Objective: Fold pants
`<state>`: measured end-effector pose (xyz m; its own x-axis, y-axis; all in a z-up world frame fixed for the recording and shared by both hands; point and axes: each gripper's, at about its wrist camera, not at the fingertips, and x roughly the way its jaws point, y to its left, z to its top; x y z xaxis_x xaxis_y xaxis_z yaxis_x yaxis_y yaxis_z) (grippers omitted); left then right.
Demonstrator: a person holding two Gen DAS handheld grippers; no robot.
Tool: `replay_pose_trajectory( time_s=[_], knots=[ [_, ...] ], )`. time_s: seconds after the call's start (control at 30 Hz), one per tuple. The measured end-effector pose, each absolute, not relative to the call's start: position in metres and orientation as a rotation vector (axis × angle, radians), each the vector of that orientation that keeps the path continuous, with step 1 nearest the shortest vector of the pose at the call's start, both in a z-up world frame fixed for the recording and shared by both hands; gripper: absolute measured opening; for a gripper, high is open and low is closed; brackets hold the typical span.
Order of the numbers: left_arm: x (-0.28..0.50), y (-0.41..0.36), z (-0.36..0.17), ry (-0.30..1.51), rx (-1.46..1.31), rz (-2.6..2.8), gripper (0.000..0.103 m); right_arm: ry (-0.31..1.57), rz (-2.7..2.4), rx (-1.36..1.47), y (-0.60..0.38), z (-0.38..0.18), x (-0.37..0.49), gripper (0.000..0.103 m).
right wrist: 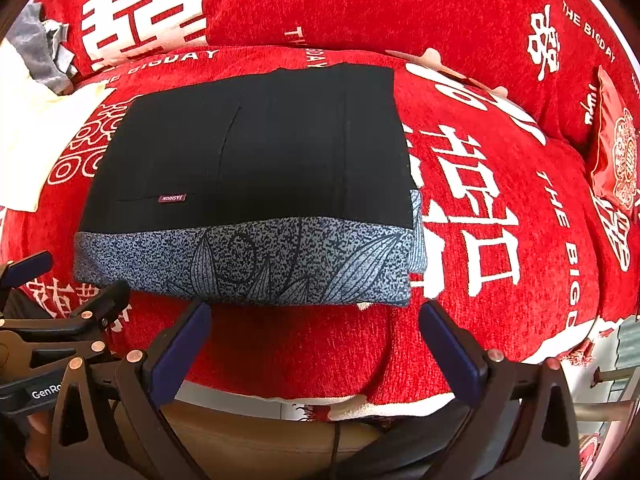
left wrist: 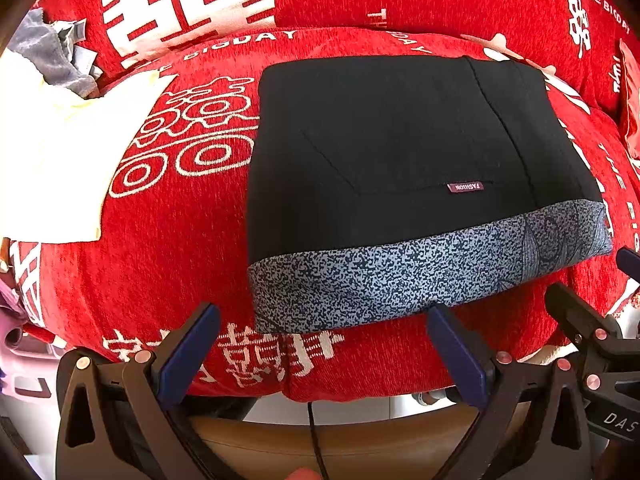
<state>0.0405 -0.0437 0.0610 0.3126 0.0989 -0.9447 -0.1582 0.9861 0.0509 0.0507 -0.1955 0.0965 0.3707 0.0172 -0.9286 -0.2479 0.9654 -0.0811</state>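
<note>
pants [left wrist: 400, 168]: 1 | hand-held gripper: 2, left [left wrist: 326, 336], right [right wrist: 316, 328] | white cloth [left wrist: 60, 152]: 1

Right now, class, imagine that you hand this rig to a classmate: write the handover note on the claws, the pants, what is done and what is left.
Left claw: open, holds nothing, just short of the pants' near edge.
Right claw: open, holds nothing, likewise at the near edge.
Pants: black, with a grey patterned waistband, lying folded in a flat compact rectangle on the red cover.
Done: the folding looks complete.
Left: probably nothing but to check that the edges are even, then draw back. A cream cloth lies apart to the left.
</note>
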Motion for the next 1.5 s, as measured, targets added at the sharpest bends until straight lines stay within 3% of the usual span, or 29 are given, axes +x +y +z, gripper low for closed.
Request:
replay_pose_trajectory(
  time_s=[1.5],
  knots=[
    [0.042, -0.038, 0.079, 1.196, -0.109, 0.104, 0.103, 1.093, 0.178, -0.238, -0.201, 0.125, 0.048, 0.103]
  ],
)
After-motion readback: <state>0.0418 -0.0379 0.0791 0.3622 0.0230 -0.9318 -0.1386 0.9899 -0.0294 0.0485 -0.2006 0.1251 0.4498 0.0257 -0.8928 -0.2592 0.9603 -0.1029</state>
